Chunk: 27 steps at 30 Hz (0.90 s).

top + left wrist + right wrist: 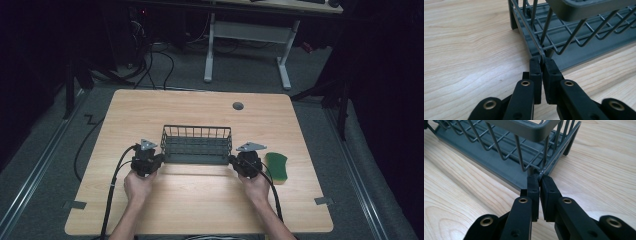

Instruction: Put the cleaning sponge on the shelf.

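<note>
With each end wire of the rack (197, 145) clamped by the left hand-held gripper (541, 60) and right hand-held gripper (539, 177), grasping is judged done, while lifting from the counter (200, 200) remains.

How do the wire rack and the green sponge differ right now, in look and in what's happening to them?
The wire rack is dark grey, open wirework standing mid-table; the green sponge is a solid, flat, wavy-edged pad lying at the rack's right. The rack is clamped at both ends, by the left hand-held gripper and the right hand-held gripper; the sponge lies untouched. Both rest on the wooden table.
</note>
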{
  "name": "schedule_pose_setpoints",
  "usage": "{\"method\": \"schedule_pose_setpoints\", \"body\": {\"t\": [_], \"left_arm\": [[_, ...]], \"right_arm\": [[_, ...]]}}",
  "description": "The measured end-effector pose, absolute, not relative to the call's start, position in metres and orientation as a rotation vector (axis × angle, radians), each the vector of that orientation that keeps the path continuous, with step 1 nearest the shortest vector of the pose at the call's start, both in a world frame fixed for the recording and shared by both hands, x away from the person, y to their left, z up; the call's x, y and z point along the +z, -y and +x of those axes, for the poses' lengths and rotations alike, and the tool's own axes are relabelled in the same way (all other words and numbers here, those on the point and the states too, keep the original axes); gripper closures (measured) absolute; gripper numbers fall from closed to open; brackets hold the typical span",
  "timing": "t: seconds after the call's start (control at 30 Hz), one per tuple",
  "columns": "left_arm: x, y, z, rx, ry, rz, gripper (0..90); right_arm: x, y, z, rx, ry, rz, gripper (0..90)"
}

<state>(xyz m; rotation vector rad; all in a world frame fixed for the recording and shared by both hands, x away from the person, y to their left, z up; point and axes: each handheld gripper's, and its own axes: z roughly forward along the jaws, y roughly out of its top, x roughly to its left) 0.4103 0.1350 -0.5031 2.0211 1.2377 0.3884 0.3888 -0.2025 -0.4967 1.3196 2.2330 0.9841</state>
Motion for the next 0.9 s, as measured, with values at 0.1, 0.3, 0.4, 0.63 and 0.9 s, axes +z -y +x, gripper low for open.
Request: {"method": "schedule_pose_setpoints", "body": {"t": [0.1,0.3,0.4,0.63,0.9], "left_arm": [[-0.503,-0.127,0.412,0.379,-1.225,2.031,86.6],[-0.502,-0.110,0.416,0.360,-1.195,2.051,86.5],[-0.501,-0.097,0.421,0.364,-1.166,2.073,86.6],[-0.500,-0.075,0.424,0.337,-1.140,2.094,86.6],[-0.500,-0.057,0.425,0.322,-1.116,2.100,86.5]], "right_arm": [[-0.495,0.208,0.388,0.956,-2.230,1.332,86.6],[-0.493,0.224,0.387,0.930,-2.208,1.374,86.7],[-0.492,0.235,0.387,0.916,-2.193,1.399,86.7],[-0.490,0.255,0.388,0.888,-2.159,1.454,86.7],[-0.489,0.273,0.389,0.860,-2.140,1.489,86.7]]}}
